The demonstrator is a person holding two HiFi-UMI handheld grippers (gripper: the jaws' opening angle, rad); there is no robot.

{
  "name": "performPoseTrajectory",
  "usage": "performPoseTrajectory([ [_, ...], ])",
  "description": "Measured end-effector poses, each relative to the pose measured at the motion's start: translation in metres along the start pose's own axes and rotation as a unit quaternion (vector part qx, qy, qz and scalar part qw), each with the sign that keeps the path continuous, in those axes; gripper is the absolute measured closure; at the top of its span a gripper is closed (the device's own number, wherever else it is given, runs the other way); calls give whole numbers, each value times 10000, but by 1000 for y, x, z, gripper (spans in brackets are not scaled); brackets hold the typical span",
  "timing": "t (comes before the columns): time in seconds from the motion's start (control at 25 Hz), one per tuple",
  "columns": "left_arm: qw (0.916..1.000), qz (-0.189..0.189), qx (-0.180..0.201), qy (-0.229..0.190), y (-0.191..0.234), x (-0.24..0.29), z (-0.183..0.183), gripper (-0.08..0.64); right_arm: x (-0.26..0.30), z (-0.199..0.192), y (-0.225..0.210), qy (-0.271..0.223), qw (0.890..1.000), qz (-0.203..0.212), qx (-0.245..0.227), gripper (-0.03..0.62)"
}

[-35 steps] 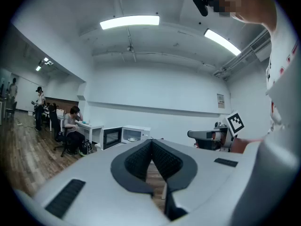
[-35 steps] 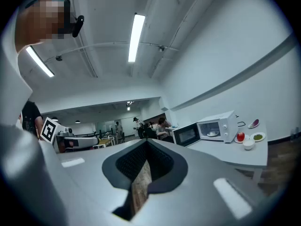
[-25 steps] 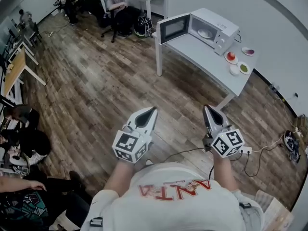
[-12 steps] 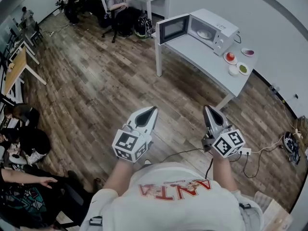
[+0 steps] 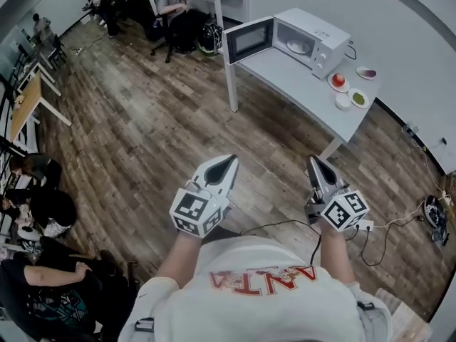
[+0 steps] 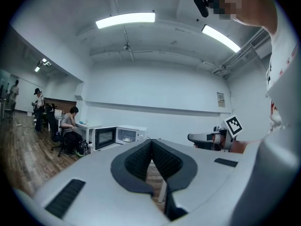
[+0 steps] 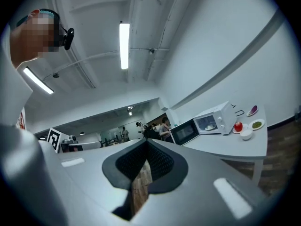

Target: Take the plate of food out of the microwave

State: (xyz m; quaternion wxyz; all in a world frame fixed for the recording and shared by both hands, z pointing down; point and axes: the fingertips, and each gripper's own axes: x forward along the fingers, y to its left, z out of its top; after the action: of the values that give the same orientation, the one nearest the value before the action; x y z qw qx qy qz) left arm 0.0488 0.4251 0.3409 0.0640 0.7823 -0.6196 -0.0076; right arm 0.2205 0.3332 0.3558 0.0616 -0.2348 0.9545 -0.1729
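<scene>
While both grippers hang out in front of the person, well short of the microwave (image 5: 313, 38), neither holds anything: the left gripper (image 5: 226, 164) has its fingers (image 6: 141, 157) pressed together on nothing, and the right gripper (image 5: 316, 164) likewise. Past them comes wooden floor (image 5: 157, 127), then the table (image 5: 292, 77) under the microwave. Its door (image 5: 249, 40) hangs wide open, and there's the plate of food (image 5: 299, 46), inside the microwave on its floor. It looks stiff, smooth and breakable, probably slippery at the edge, and the food could slide if it tips. Best to pinch the rim nearest the opening and keep it level. The count: two grippers, one microwave, one plate inside, and four small dishes (image 5: 339, 82) just beside the microwave, opposite the door.
</scene>
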Motion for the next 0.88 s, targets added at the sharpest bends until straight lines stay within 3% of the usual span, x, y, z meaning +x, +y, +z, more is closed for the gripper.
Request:
performPoseTrajectory([
  [0.44,9995,-267,-61,180,14,71,-6,551,15,-2,-61,51,9993,-262,246,589],
  [0.88,9970,-682,-187,323,111,169,2,551,121,15,-121,74,9967,-777,223,589],
])
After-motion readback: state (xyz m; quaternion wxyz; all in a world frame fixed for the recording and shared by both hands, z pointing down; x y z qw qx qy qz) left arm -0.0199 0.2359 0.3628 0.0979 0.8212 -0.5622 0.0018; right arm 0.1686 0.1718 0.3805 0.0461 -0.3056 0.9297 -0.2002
